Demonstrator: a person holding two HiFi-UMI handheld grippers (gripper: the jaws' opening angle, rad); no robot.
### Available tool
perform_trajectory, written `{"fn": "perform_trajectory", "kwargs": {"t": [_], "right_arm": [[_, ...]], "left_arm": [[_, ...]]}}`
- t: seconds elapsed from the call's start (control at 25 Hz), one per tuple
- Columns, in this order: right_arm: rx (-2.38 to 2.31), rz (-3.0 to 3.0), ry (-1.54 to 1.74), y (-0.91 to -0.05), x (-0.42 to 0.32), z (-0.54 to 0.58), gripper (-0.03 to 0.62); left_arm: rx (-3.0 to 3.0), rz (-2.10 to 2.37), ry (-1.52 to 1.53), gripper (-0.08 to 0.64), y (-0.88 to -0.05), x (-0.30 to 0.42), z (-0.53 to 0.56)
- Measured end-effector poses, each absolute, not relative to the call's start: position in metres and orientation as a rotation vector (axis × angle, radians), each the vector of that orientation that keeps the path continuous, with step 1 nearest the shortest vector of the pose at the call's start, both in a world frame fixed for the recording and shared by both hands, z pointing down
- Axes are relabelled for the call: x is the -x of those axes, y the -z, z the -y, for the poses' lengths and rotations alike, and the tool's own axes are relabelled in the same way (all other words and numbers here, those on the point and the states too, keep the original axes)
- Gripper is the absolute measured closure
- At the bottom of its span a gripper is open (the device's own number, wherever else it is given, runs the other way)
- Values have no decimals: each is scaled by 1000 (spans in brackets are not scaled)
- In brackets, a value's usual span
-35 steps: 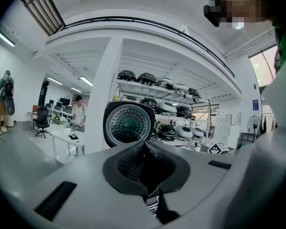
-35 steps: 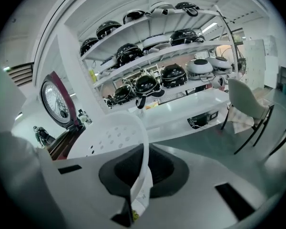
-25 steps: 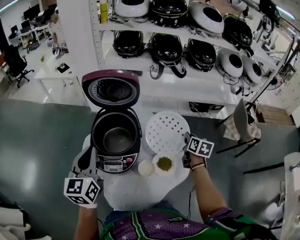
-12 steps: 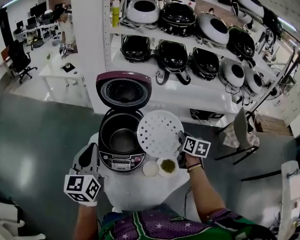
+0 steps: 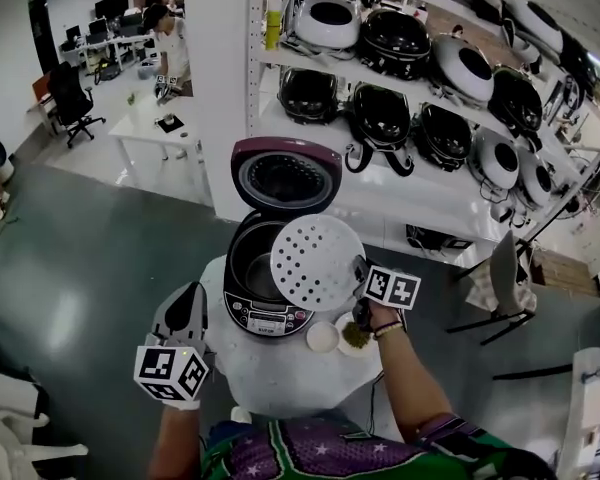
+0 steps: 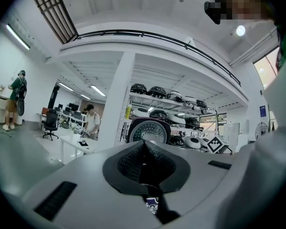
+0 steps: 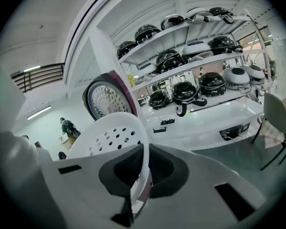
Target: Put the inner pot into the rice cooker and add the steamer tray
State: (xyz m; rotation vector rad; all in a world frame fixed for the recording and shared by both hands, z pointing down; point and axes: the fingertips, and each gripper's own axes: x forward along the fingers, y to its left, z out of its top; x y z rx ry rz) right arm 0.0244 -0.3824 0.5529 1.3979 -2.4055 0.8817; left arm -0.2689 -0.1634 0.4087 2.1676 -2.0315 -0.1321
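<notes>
Change from the frame a second back: the steamer tray (image 5: 315,263) lay flat on the table (image 5: 280,383) to the right of the cooker. It is now off the table, tilted on edge, and overlaps the right part of the cooker's open mouth.

Left gripper (image 5: 188,298): low at the table's left edge, beside the rice cooker (image 5: 265,318) and not touching it. Its jaws are pressed together with nothing between them (image 6: 143,163).

Rice cooker: round dark body, pale control panel on the front. The maroon-rimmed lid (image 5: 285,176) stands upright, its inner plate dotted metal. The inner pot (image 5: 250,268) sits inside the cooker, dark and smooth.

Steamer tray: white plastic disc with a raised rim, perforated with rows of small round holes (image 7: 109,137).

Right gripper (image 5: 360,276): jaws pinching the tray's right rim; the rim runs edge-on between the dark ribbed pads (image 7: 139,175).

Below the tray sit a small white bowl (image 5: 322,337) and a second bowl with greenish contents (image 5: 356,336), partly hidden by the hand.
</notes>
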Motion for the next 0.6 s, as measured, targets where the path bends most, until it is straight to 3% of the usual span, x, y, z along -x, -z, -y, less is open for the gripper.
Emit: {"fn": "perform_trajectory", "kwargs": {"t": [0.6], "right_arm": [[-1205,2422,-834,-565,60,402,584]], "left_arm": [[-2046,2127,103,538,-421,299,147]]}}
